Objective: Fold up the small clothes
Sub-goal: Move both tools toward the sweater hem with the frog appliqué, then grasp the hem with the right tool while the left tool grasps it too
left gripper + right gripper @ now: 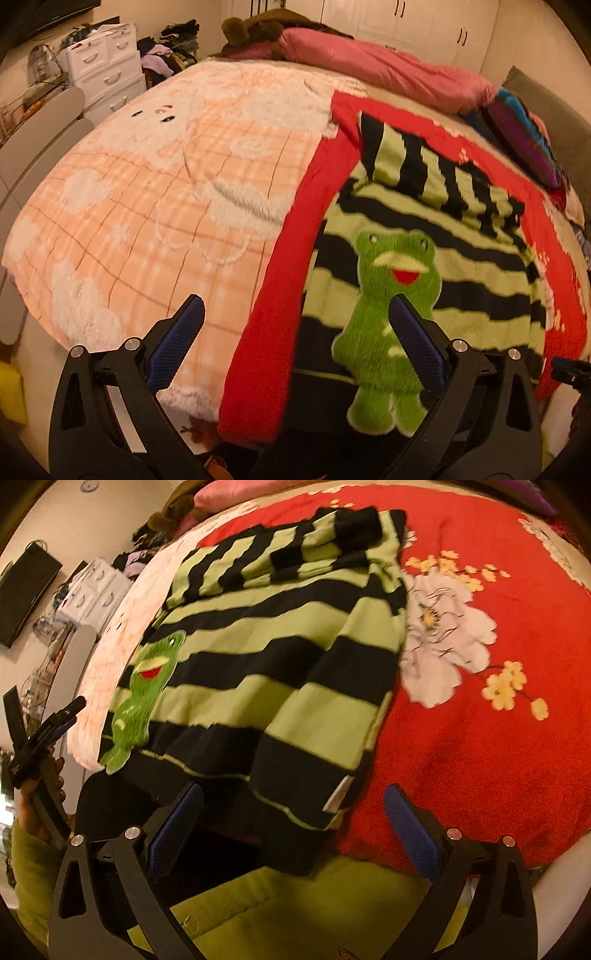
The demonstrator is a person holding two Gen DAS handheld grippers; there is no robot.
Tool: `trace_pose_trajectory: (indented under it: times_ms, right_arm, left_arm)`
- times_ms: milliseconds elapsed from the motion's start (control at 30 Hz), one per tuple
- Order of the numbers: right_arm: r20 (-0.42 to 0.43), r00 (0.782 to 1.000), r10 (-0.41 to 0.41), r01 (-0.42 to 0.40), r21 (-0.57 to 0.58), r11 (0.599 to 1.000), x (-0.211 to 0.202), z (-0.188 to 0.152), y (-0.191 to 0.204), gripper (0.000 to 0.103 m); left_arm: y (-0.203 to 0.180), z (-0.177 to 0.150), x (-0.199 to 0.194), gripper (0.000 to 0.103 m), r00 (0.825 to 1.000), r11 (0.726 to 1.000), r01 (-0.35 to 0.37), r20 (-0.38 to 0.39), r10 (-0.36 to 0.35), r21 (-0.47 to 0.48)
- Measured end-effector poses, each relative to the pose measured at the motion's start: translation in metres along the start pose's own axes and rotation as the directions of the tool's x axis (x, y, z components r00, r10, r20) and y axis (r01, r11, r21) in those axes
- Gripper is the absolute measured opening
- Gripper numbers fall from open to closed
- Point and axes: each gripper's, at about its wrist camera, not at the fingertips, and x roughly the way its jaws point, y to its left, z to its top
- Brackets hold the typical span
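Bedroom walls and white wardrobe doors close in a wide bed. Taking the striped sweater as the landmark, the far left of it in the left wrist view holds a white chest of drawers against the wall, with a heap of dark clothes just beside it. Nearer the sweater, a peach plaid blanket with fluffy white shapes covers the left part of the bed. Its right edge meets a red floral blanket, and on that red blanket lies the green-and-black striped sweater, flat, with a sleeve folded across its upper part and a green frog patch on its front. Its dark hem hangs slightly over the bed's near edge. Beyond the sweater, a pink duvet is bunched along the far side of the bed, and to the sweater's right lies a pile of purple and blue fabric.

Left claw hovers above the near edge with its blue-padded fingers spread wide, one over the peach blanket and one over the frog patch, holding nothing. Right claw is likewise spread wide and empty, hovering near the sweater's lower right corner, where a small white label shows. At the left edge of the right wrist view, a hand in a green sleeve holds the other claw's handle.
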Motion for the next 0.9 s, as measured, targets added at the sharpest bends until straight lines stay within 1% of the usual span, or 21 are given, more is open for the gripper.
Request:
trace_pose_trajectory:
  times_ms: [167,267,300,367,433,467,500,567,600,633,667,733,833,867,900]
  right_arm:
    - [-0.049,0.999,-0.018,0.017,-0.019,1.000,0.010,-0.005,0.004,0.098]
    - [-0.088,0.996,-0.017,0.016,-0.011,1.000,0.017,-0.008,0.003,0.098]
    - [-0.095,0.995,-0.015,0.015,-0.010,1.000,0.019,-0.008,0.003,0.098]
    - [-0.116,0.993,-0.010,0.009,-0.009,1.000,0.023,-0.010,0.003,0.098]
    - [-0.143,0.990,-0.005,0.004,-0.008,1.000,0.029,-0.012,0.004,0.098]
    - [-0.153,0.988,-0.004,0.003,-0.007,1.000,0.032,-0.013,0.004,0.098]
    - [-0.168,0.986,-0.007,0.006,-0.006,1.000,0.035,-0.015,0.004,0.098]
    - [-0.175,0.985,-0.001,0.001,-0.003,1.000,0.037,-0.017,0.003,0.097]
    - [-0.173,0.985,0.003,-0.003,-0.004,1.000,0.036,-0.016,0.003,0.097]
    - [-0.170,0.985,0.005,-0.006,-0.005,1.000,0.036,-0.016,0.004,0.097]
    - [-0.168,0.986,0.009,-0.011,-0.008,1.000,0.036,-0.016,0.005,0.097]
    - [-0.175,0.984,0.039,-0.041,-0.008,0.999,0.037,-0.016,0.006,0.095]
    - [-0.195,0.980,0.033,-0.031,0.013,0.999,0.044,-0.017,0.002,0.083]
    - [-0.201,0.979,0.036,-0.032,0.023,0.999,0.045,-0.017,0.000,0.076]
    - [-0.205,0.978,0.045,-0.037,0.042,0.998,0.045,-0.018,-0.004,0.067]
  left_arm:
    - [0.004,-0.013,0.010,0.094,0.998,1.000,0.018,-0.063,-0.018,0.002]
    - [0.009,-0.019,0.017,0.094,0.994,0.999,0.033,-0.103,-0.035,-0.022]
    - [0.010,-0.021,0.019,0.094,0.992,0.998,0.043,-0.117,-0.047,-0.034]
    - [0.010,-0.023,0.021,0.094,0.987,0.996,0.086,-0.133,-0.090,-0.041]
    - [0.009,-0.026,0.024,0.093,0.980,0.991,0.130,-0.149,-0.134,-0.036]
    - [0.008,-0.029,0.028,0.093,0.974,0.988,0.147,-0.170,-0.151,-0.038]
    - [0.007,-0.031,0.030,0.093,0.971,0.987,0.152,-0.180,-0.157,-0.041]
    - [0.004,-0.035,0.035,0.087,0.964,0.984,0.171,-0.201,-0.176,-0.040]
    - [0.002,-0.037,0.037,0.079,0.960,0.984,0.176,-0.213,-0.180,-0.034]
    - [0.000,-0.038,0.039,0.075,0.958,0.983,0.181,-0.222,-0.183,-0.030]
    - [-0.001,-0.038,0.040,0.072,0.956,0.982,0.186,-0.227,-0.188,-0.030]
    - [-0.001,-0.039,0.041,0.061,0.947,0.977,0.211,-0.238,-0.215,-0.042]
    - [-0.004,-0.041,0.046,0.051,0.932,0.969,0.242,-0.264,-0.247,-0.050]
    - [-0.005,-0.041,0.046,0.050,0.929,0.968,0.247,-0.270,-0.252,-0.054]
    - [-0.006,-0.041,0.046,0.046,0.928,0.967,0.248,-0.274,-0.254,-0.056]
